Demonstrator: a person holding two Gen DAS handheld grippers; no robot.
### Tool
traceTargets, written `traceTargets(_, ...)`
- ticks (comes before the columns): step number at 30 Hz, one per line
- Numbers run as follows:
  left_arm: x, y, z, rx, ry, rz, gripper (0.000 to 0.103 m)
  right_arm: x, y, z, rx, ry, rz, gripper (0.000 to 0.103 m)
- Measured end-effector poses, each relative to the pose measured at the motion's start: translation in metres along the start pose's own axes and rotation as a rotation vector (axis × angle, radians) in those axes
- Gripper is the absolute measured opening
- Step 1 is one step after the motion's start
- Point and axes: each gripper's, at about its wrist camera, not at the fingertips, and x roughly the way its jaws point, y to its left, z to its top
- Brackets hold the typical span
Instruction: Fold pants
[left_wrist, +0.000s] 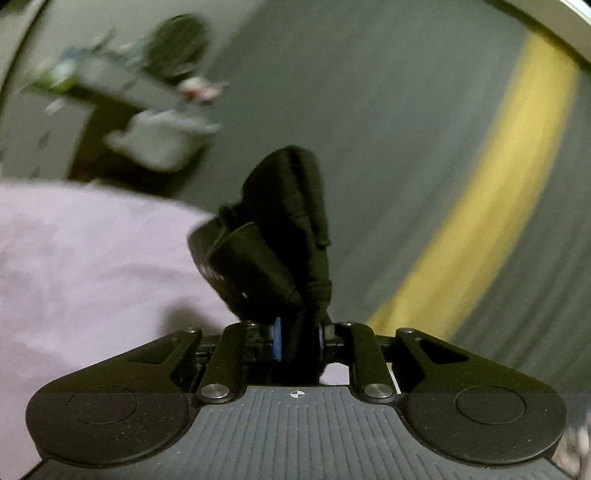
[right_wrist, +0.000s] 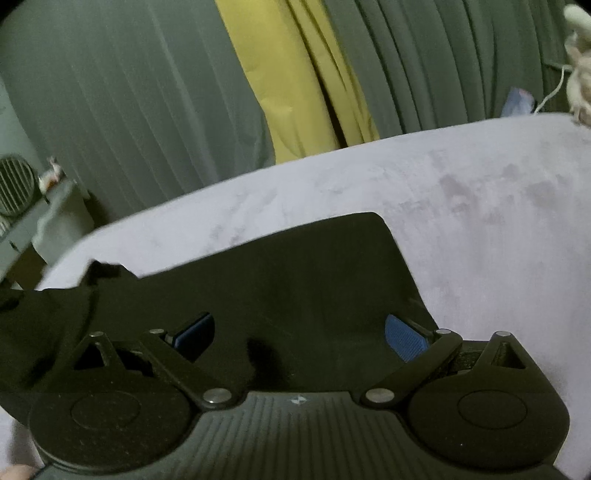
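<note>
Left gripper: the left gripper (left_wrist: 298, 338) is clenched on a bunched fold of the black pants (left_wrist: 275, 236); both blue pads (left_wrist: 277, 338) press against the cloth with no gap visible.
Held fabric: the bunch rises upright out of the jaws, above the edge of the lilac bedcover (left_wrist: 92, 258); a thin cord end hangs at its right side.
Right gripper: the right gripper (right_wrist: 299, 334) is released, its 2 blue pads (right_wrist: 404, 341) standing well apart, with nothing between them.
Pants, right view: the pants (right_wrist: 295, 280) lie flat and spread on the bedcover (right_wrist: 461, 206), directly under and ahead of the right gripper; 1 squared corner points toward the far side of the bed.
Contact, right side: cannot tell whether the pads touch the cloth or hover just above it.
Backdrop: grey-green curtain (right_wrist: 110, 110) with 1 yellow panel (right_wrist: 291, 81) hangs behind the bed.
Left margin: a small side table (right_wrist: 48, 214) carrying a round ribbed object (right_wrist: 14, 190) stands beside the bed.
Image quality: the left view is motion-blurred; items on the table there are not identifiable.
</note>
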Motion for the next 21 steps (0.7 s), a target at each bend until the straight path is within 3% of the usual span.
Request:
traceTargets(3, -0.007, -0.061, -0.011, 0.139, 0.012, -0.114, 0.02, -0.013, 0.001, 0.002, 0.004, -0.035, 0.029, 0.099)
traceTargets(6, -0.008, -0.113, -0.034, 0.241, 0.075, -0.232, 0.022, -0.029, -0.001, 0.006, 0.009, -0.075, 0.044, 0.099)
traceTargets(9, -0.003, -0.163, -0.072, 0.405, 0.158, -0.331, 0.025, -0.047, -0.016, 0.012, 0.075, -0.118, 0.067, 0.099)
traceTargets(11, 0.006, -0.185, -0.098, 0.461, 0.25, -0.395, 0.032, -0.056, -0.027, 0.016, 0.121, -0.132, 0.066, 0.099)
traceTargets(12, 0.011, -0.195, -0.112, 0.486, 0.306, -0.433, 0.048, -0.059, -0.033, 0.017, 0.137, -0.138, 0.065, 0.099)
traceTargets(13, 0.017, -0.204, -0.127, 0.501, 0.374, -0.479, 0.069, -0.064, -0.038, 0.019, 0.151, -0.147, 0.062, 0.099)
traceTargets(15, 0.022, -0.213, -0.149, 0.476, 0.453, -0.502, 0.09, -0.071, -0.047, 0.02, 0.169, -0.163, 0.05, 0.099)
traceTargets(18, 0.025, -0.214, -0.158, 0.408, 0.493, -0.521, 0.091, -0.079, -0.062, 0.022, 0.227, -0.172, 0.068, 0.099)
traceTargets(21, 0.038, -0.188, -0.14, 0.338, 0.454, -0.439, 0.095, -0.079, -0.072, 0.021, 0.283, -0.147, 0.131, 0.099)
